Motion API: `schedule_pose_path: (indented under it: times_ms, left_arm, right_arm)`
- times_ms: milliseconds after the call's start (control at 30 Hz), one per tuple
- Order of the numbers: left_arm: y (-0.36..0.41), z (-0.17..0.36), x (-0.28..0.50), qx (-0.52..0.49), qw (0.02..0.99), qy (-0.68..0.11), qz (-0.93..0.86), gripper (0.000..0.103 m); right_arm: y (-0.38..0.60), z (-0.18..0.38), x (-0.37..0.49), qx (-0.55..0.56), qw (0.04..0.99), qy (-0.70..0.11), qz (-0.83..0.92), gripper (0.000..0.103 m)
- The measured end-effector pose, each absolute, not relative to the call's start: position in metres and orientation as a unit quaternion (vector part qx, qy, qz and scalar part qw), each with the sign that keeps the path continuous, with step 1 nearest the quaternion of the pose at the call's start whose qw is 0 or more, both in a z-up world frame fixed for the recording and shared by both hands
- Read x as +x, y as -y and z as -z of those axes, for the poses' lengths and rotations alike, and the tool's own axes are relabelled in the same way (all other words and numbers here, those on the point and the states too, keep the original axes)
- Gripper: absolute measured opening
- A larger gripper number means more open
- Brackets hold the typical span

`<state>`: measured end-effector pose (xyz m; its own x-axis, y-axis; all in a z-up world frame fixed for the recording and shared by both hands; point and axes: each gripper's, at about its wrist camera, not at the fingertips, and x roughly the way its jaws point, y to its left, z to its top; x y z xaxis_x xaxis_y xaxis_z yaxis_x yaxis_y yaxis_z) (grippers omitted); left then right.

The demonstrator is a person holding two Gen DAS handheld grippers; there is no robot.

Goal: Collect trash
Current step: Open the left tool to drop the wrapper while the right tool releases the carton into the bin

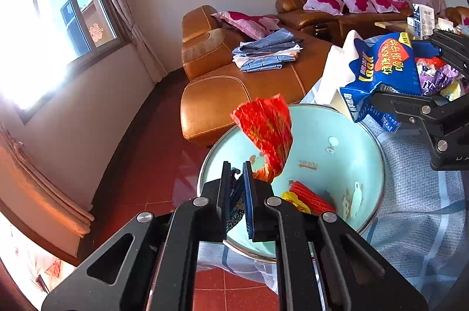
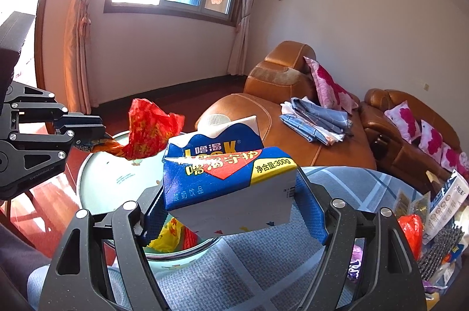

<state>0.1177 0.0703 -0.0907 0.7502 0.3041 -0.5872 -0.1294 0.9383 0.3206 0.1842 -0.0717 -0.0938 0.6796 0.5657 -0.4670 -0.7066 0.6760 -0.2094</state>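
Note:
My left gripper [image 1: 237, 167] hovers over a pale blue round bin [image 1: 337, 135], its jaws nearly together and pinching the twisted tail of a crumpled red wrapper [image 1: 266, 132], which sticks up above the bin's mouth. In the right wrist view that gripper [image 2: 98, 136] comes in from the left, holding the red wrapper [image 2: 146, 135] over the bin [image 2: 117, 179]. My right gripper [image 2: 231, 193] is shut on a blue and white drink carton [image 2: 228, 176], held by its sides just past the bin's rim. Red and yellow wrappers [image 1: 310, 196] lie inside the bin.
The bin stands beside a table under a blue-grey checked cloth [image 1: 410, 208]. More wrappers and packets [image 2: 410, 228] lie at its right end. A brown leather sofa [image 1: 234, 94] with folded clothes [image 1: 269, 52] is behind, on a red tiled floor [image 1: 152, 179].

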Motion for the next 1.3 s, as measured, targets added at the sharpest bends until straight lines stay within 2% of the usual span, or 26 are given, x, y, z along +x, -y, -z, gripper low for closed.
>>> schedule_pose_path:
  times_ms: [33,133,567,1300]
  left_arm:
    - [-0.0695,0.0915,0.1178,0.132,0.926,-0.334,-0.116,0.019]
    - [-0.0694,0.0917,0.117,0.133,0.927,-0.331,-0.118,0.039]
    - [-0.069,0.094,0.1155,0.13,0.929,-0.329,-0.112,0.044]
    - [-0.0665,0.0944,0.113,0.132,0.929,-0.329,-0.103,0.045]
  right_arm:
    - [0.0721,0.0938,0.1843,-0.189,0.897,-0.185,-0.355,0.082]
    - [0.0749,0.0928,0.1859,-0.184,0.898,-0.185,-0.355,0.086]
    - [0.077,0.0944,0.1868,-0.179,0.905,-0.178,-0.342,0.086]
    - [0.0799,0.0941,0.1821,-0.177,0.912,-0.169,-0.328,0.087]
